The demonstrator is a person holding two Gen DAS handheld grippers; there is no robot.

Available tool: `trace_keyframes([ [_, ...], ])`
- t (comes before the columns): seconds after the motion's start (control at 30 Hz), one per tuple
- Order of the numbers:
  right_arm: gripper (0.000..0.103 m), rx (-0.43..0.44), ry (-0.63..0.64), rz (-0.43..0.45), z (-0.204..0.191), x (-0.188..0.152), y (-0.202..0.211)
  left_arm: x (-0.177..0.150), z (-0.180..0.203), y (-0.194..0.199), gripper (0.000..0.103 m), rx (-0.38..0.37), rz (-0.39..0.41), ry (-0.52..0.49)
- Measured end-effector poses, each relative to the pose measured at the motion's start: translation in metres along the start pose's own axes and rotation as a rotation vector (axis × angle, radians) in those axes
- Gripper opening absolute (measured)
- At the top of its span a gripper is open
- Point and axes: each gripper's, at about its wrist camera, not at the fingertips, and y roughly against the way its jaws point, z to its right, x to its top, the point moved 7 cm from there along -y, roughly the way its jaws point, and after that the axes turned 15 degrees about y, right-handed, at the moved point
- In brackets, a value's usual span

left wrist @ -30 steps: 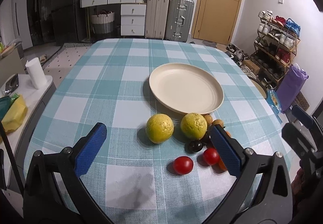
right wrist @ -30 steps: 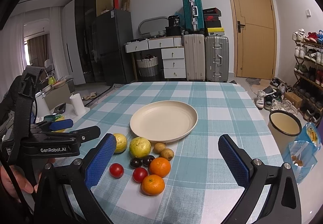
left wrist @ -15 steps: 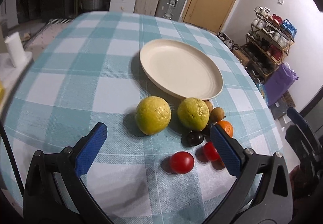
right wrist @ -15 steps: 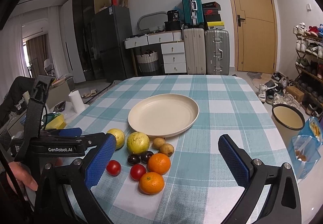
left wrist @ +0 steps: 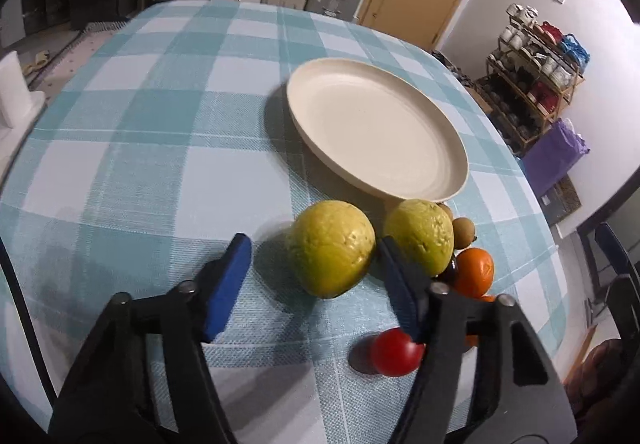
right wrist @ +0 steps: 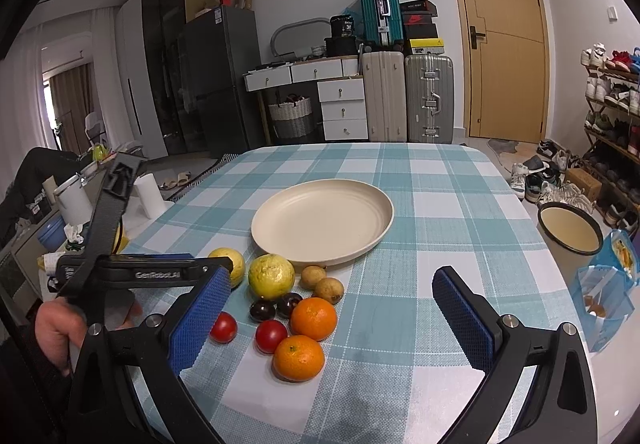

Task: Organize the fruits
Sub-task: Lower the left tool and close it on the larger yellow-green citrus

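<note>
Between the left tool's (left wrist: 316, 260) closing, not yet touching jaws sits a yellow-green fruit (left wrist: 331, 247).

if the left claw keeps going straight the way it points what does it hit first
Most likely the nearer yellow-green fruit. It already sits between the fingers of the left claw, which has just been closing, with a gap still showing at the left pad.

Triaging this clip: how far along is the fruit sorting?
Done: nothing, the plate is bare. In hand: the left gripper has just been closing around a yellow fruit, pads not yet touching. Left: every fruit, including oranges and tomatoes. The right gripper is open.
</note>
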Motion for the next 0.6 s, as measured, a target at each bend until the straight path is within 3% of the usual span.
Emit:
trace_keyframes([
  [0.1, 0.103, 0.003, 0.005, -0.002, -0.002, 0.000, 0.000, 0.000, 0.001, -0.011, 0.045, -0.040, -0.048, -0.004],
  [0.6, 0.103, 0.012, 0.028, -0.024, -0.010, -0.001, -0.007, -0.006, -0.008, -0.004, 0.045, -0.090, -0.045, 0.015],
])
